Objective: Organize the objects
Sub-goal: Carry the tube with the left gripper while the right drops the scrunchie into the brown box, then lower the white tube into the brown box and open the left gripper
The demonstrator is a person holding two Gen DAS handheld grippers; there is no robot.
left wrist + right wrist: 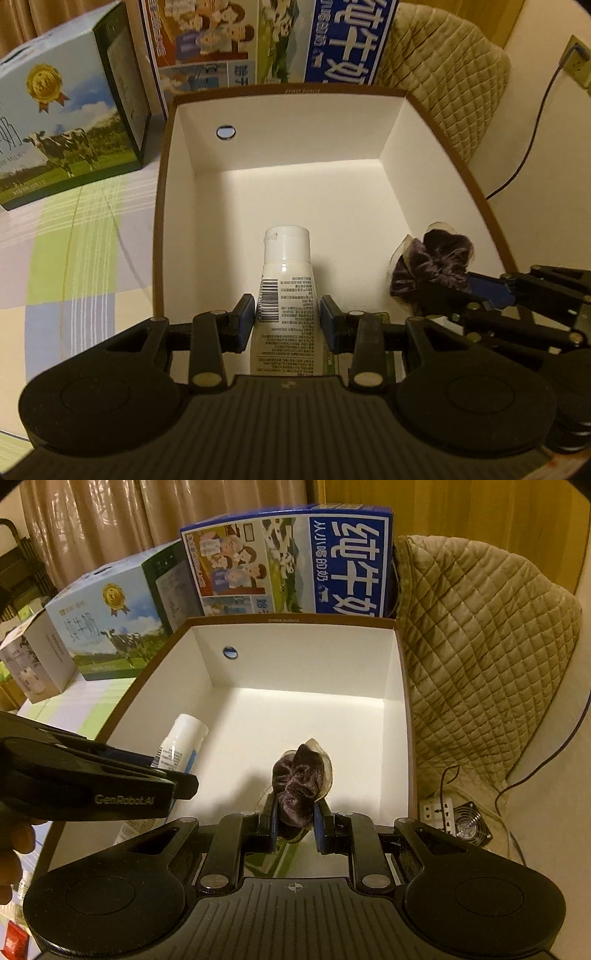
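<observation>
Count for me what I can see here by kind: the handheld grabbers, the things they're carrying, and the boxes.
Grabbers: 2, the left gripper and the right gripper
Carried things: 2, a white tube and a dark purple scrunchie
Open white box beneath them: 1
Printed cartons behind it: 3, the cow-meadow carton, the blue carton and a small pale carton
Total: 8
</observation>
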